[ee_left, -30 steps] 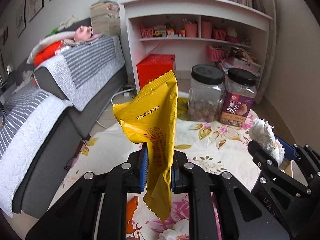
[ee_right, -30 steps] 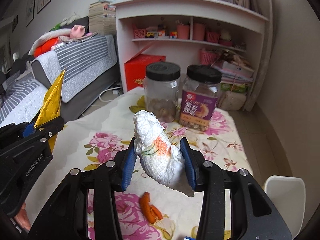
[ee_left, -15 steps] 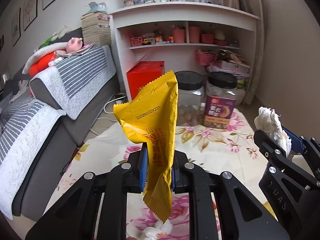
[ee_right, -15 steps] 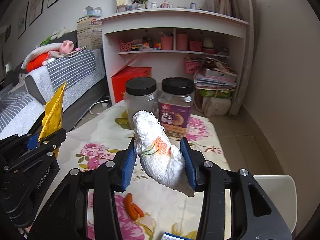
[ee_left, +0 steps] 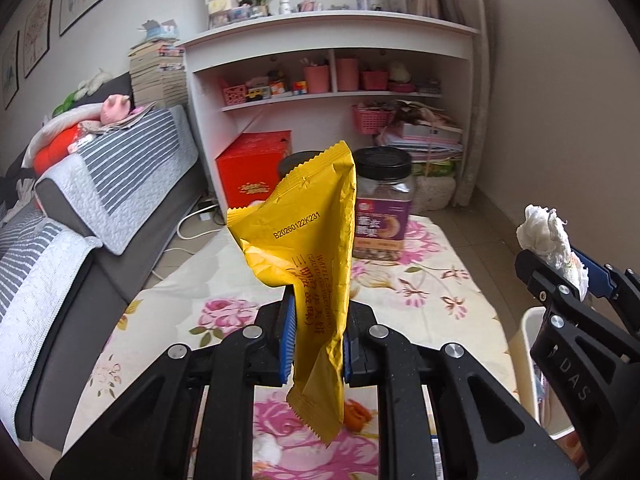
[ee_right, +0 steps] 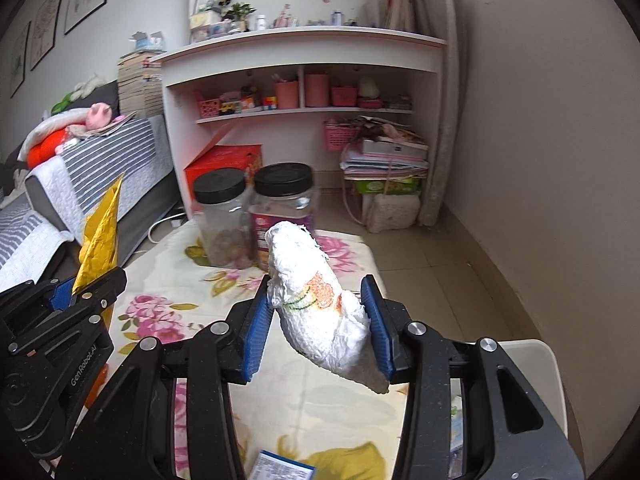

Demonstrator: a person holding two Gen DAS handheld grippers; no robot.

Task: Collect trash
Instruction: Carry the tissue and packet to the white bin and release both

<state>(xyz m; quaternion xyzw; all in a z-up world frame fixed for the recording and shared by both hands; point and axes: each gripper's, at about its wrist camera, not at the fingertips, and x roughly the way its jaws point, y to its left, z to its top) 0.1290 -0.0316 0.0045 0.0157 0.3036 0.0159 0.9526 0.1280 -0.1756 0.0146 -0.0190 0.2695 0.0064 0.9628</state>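
The left gripper (ee_left: 316, 338) has its jaws clamped on a yellow snack wrapper (ee_left: 308, 256), which stands upright above the flower-print bench (ee_left: 420, 280). The right gripper (ee_right: 318, 322) pinches a crumpled white tissue wad (ee_right: 316, 300) with an orange print between its blue pads (ee_right: 256, 328) — also above the bench, to the right of the wrapper. A white bin (ee_right: 548, 364) stands at the bench's right edge. Two black-lidded jars (ee_right: 256, 216) sit at its far end — orange peel (ee_left: 358, 410) lies on the cloth nearer the wrapper.
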